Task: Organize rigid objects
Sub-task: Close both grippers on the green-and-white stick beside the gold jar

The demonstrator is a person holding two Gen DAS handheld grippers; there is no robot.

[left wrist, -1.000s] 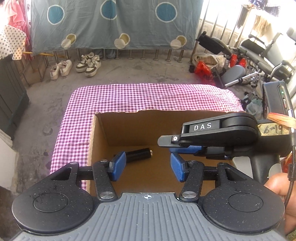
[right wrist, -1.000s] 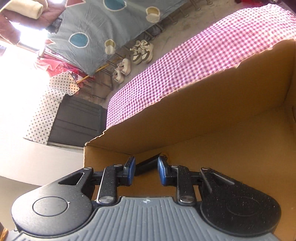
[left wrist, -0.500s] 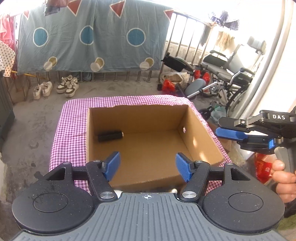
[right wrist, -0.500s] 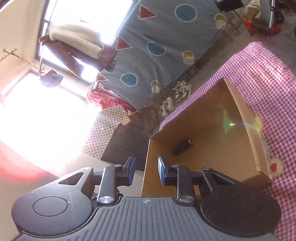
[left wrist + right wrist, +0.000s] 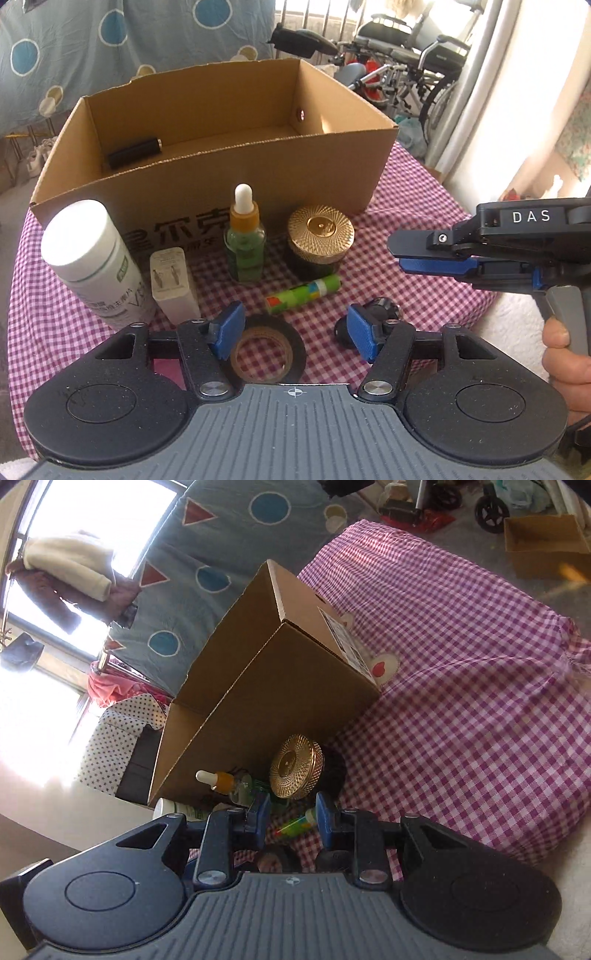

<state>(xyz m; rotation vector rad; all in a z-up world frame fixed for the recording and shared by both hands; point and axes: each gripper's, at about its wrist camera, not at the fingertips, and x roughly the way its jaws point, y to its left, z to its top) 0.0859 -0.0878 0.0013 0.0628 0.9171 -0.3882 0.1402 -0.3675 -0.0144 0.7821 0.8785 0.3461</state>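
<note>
1. My left fingers [image 5: 295, 332]: blue pads apart and closing, nothing between them. The black tape roll [image 5: 268, 352] lies flat on the tabletop [image 5: 424, 206] just below the left pad; a small black knobbed item [image 5: 380, 308] sits behind the right pad.

2. My right fingers [image 5: 291, 814]: pads a narrow gap apart, empty, hanging over the items; in the left wrist view they come in from the right, held by my hand [image 5: 565, 358].

3. Loose items in front of the box: green patterned tube [image 5: 303, 291] lying down, ahead of both sets of fingers; gold-lidded dark jar [image 5: 320, 236]; green dropper bottle [image 5: 244, 240], upright; white charger block [image 5: 173, 288]; white pill bottle [image 5: 92, 262], far left.

4. Cardboard box [image 5: 258, 173]: open-topped, standing on the checked cloth behind the row. Contents: one black cylinder [image 5: 135, 151] lying at the left of the floor.
</note>
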